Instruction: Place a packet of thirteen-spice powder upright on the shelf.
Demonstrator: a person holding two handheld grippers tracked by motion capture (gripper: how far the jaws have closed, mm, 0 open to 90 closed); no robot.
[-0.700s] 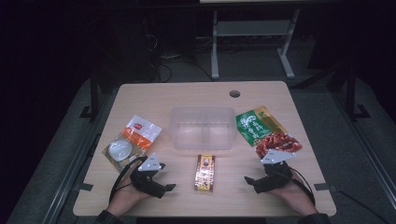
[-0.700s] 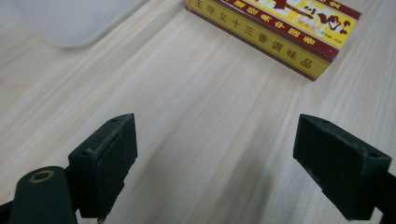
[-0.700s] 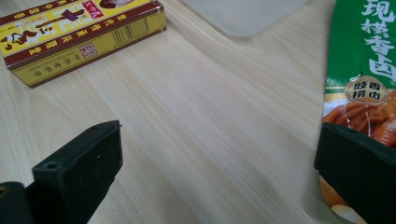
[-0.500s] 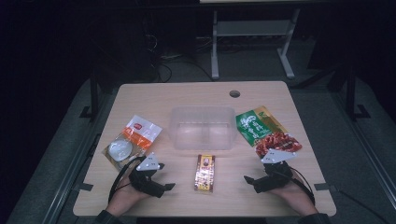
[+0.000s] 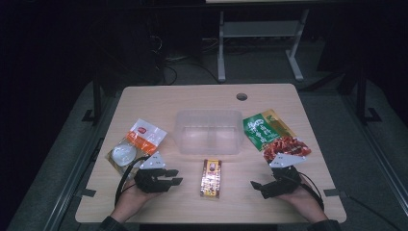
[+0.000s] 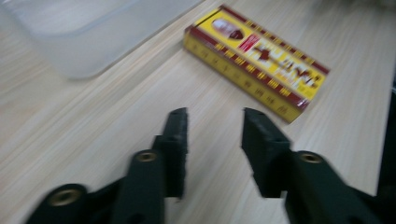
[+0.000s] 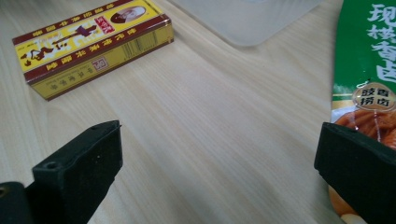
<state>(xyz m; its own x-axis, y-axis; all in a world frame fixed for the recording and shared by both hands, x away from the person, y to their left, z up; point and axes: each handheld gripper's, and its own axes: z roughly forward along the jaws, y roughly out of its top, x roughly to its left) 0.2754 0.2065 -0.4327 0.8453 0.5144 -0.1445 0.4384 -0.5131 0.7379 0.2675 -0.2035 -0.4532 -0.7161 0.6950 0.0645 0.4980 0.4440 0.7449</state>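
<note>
Dark room, pale wooden table (image 5: 288, 98) under the lamp, a metal frame behind it. Near the front edge, between the two grippers, one yellow box (image 5: 211, 178), lying flat, long side pointing away from the person, apart from both. Left gripper (image 5: 174, 176) just left of it, jaws aimed at it, partly open with nothing between them (bare wood in the gap in the left gripper view (image 6: 215, 140)). Right gripper (image 5: 257, 187) to the box's right, jaws spread wide and empty, bare table between them in the right gripper view (image 7: 215, 154).

Behind the box, one clear tub (image 5: 209, 131), close to it but not touching. One green snack bag (image 5: 274, 134) right of the tub, its near end beside the right gripper. One orange-and-white packet (image 5: 137, 144) left of the tub, just behind the left gripper. One round cable hole (image 5: 241, 96) near the far edge. Nothing lying between either gripper and the box. Count: two grippers, one box, one tub, two bags.
</note>
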